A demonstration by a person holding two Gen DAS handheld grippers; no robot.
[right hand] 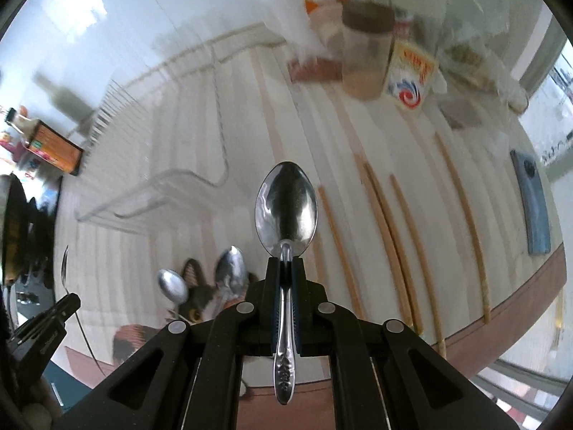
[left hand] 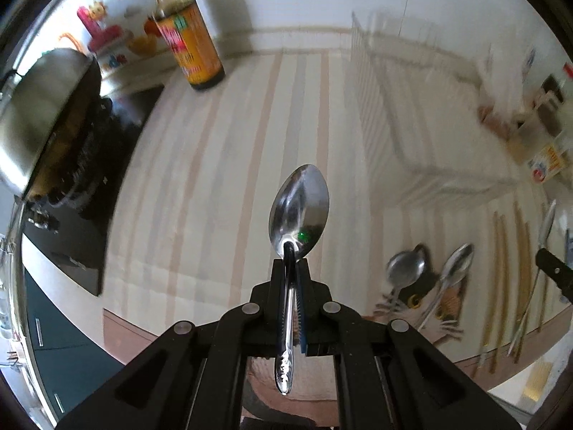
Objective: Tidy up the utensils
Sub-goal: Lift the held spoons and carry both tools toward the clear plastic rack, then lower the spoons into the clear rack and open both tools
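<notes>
Left gripper (left hand: 290, 261) is clamped on a spoon (left hand: 299, 211), right gripper (right hand: 285, 261) on another spoon (right hand: 286, 208), both above the bench (left hand: 222, 165). Best keep each level and lower them bowl-first into the clear rack (right hand: 150, 186).

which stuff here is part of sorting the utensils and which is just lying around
Job:
- spoon in left hand-held gripper
- spoon in right hand-held gripper
- two loose spoons
- chopsticks
- clear rack

Lying about:
- sauce bottle
- phone
- jar
</notes>
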